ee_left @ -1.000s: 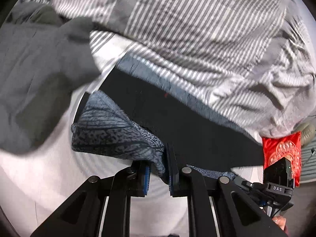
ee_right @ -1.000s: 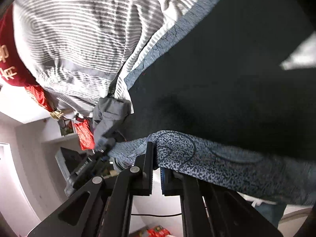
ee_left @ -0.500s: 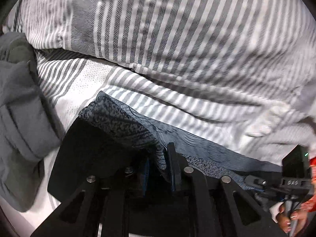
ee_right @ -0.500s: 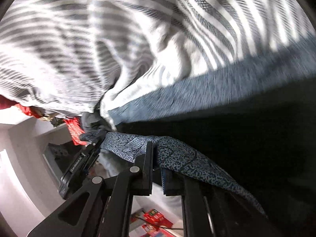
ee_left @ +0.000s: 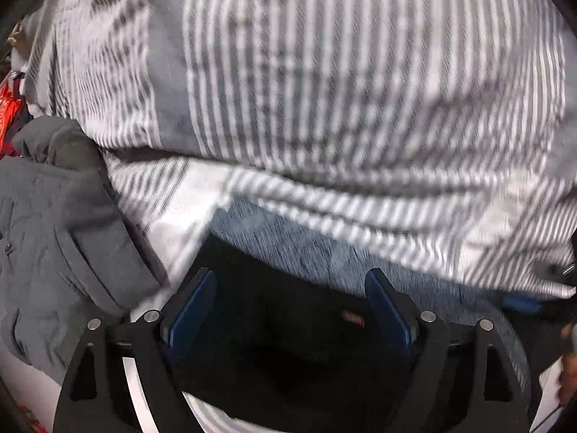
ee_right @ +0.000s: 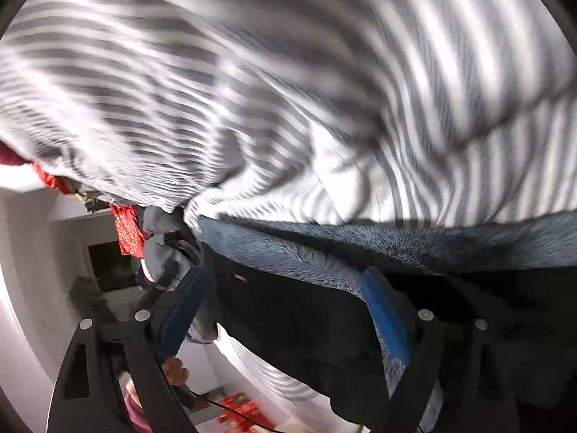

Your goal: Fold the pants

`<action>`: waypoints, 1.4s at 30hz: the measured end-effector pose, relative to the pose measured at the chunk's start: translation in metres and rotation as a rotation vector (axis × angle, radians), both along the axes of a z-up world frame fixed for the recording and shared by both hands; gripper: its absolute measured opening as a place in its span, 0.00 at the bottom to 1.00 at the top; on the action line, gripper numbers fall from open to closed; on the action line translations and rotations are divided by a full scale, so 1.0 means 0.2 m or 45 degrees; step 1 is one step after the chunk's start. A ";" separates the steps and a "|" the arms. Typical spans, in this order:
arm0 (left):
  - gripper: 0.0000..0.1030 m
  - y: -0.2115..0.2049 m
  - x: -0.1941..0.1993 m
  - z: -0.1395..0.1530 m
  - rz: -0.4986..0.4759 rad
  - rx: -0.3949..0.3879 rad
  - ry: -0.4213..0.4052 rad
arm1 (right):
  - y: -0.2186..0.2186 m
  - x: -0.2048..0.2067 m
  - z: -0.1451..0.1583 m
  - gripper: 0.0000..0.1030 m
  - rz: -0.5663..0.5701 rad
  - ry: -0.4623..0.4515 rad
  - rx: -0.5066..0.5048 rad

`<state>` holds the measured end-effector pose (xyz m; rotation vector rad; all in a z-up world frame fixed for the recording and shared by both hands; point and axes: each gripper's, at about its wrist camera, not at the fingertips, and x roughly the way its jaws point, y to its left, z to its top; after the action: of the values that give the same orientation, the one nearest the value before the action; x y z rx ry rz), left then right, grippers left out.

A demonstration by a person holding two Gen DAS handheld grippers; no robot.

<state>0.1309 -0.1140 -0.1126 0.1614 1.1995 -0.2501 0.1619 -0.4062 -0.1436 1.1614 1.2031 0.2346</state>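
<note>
The pants (ee_left: 288, 328) are black outside with a blue-grey fleecy lining (ee_left: 299, 249). They lie folded on the striped bedding. My left gripper (ee_left: 290, 288) hangs just above the black cloth; its jaws are opening and the blue pads (ee_left: 193, 306) stand wide with nothing pressed between them. In the right wrist view the same pants (ee_right: 306, 324) show black with the fuzzy blue lining (ee_right: 324, 249) along the far edge. My right gripper (ee_right: 285, 288) is also opening, pads wide apart over the cloth, gripping nothing.
A grey-and-white striped duvet (ee_left: 342, 90) is bunched up just beyond the pants. A grey garment (ee_left: 54, 234) lies at the left. A person's hand (ee_right: 176, 371) shows low in the right wrist view, with red items (ee_right: 126, 231) and a white wall behind.
Both grippers let go of the patterned lining edge they pinched and now stand wide. Both moved over the bed, laying the cloth down onto the black pants near the duvet.
</note>
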 end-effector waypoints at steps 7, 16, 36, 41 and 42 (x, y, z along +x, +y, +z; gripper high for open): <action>0.82 -0.13 -0.22 -0.31 -0.052 0.160 0.142 | 0.19 -0.22 -0.05 0.87 0.143 0.029 0.057; 0.84 -0.20 -0.26 -0.30 -0.079 0.246 0.113 | 0.00 -0.35 -0.05 0.71 0.003 0.043 -0.133; 0.84 -0.87 -1.29 -0.18 -0.872 -0.021 0.279 | 0.02 -2.31 0.14 0.77 -0.790 0.442 -0.439; 0.84 -0.93 -1.44 -0.19 -0.960 -0.012 0.261 | 0.10 -2.59 -0.03 0.77 -0.885 0.522 -0.368; 0.84 -0.95 -1.47 -0.20 -0.964 -0.004 0.263 | 0.10 -2.62 -0.05 0.77 -0.896 0.523 -0.347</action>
<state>-0.1628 -0.3035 -0.1524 0.5994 1.3013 -0.9474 -0.3616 -0.3853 -0.1541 1.3485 1.0543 -0.7066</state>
